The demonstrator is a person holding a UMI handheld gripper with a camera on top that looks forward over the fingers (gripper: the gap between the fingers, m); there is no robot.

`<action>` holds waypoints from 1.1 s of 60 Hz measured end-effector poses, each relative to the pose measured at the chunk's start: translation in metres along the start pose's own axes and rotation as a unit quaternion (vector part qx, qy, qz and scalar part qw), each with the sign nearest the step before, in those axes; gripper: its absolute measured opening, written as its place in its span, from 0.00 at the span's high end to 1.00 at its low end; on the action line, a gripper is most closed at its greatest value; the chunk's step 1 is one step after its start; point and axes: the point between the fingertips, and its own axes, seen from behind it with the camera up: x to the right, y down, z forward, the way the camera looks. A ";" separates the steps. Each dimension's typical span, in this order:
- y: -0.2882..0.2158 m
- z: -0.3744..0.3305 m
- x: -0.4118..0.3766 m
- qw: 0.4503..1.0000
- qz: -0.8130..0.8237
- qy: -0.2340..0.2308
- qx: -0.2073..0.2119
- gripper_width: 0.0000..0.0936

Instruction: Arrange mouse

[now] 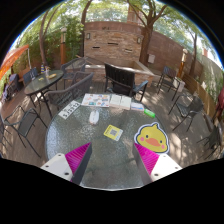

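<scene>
A small white mouse (94, 117) lies on the round glass table (100, 160), well beyond my fingers and a little left. A yellow duck-shaped mouse pad (150, 136) lies just ahead of my right finger. My gripper (112, 160) hovers over the near part of the table. It is open, with its pink pads (76, 157) wide apart and only bare glass between them.
A small yellow card (113, 131) lies between the mouse and the duck pad. A white keyboard (69, 108) and flat papers (102, 100) lie at the far side. Black metal chairs (122, 78) and another table (42, 82) surround the table on a patio.
</scene>
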 end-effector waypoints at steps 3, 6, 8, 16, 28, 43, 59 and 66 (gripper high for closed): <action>0.004 0.000 0.001 1.000 0.002 0.005 -0.006 0.09; 0.008 0.003 0.004 1.000 0.005 0.011 -0.011 0.09; 0.012 0.012 0.005 1.000 0.008 0.014 -0.014 0.09; 0.038 0.027 -0.003 0.999 0.011 0.020 -0.037 0.09; 0.052 0.092 -0.056 0.999 0.014 0.001 -0.036 0.11; -0.022 0.247 -0.108 0.999 0.009 -0.014 0.046 0.11; -0.055 0.355 -0.114 0.999 0.010 -0.009 0.044 0.18; -0.055 0.366 -0.121 0.998 0.027 -0.028 0.044 0.38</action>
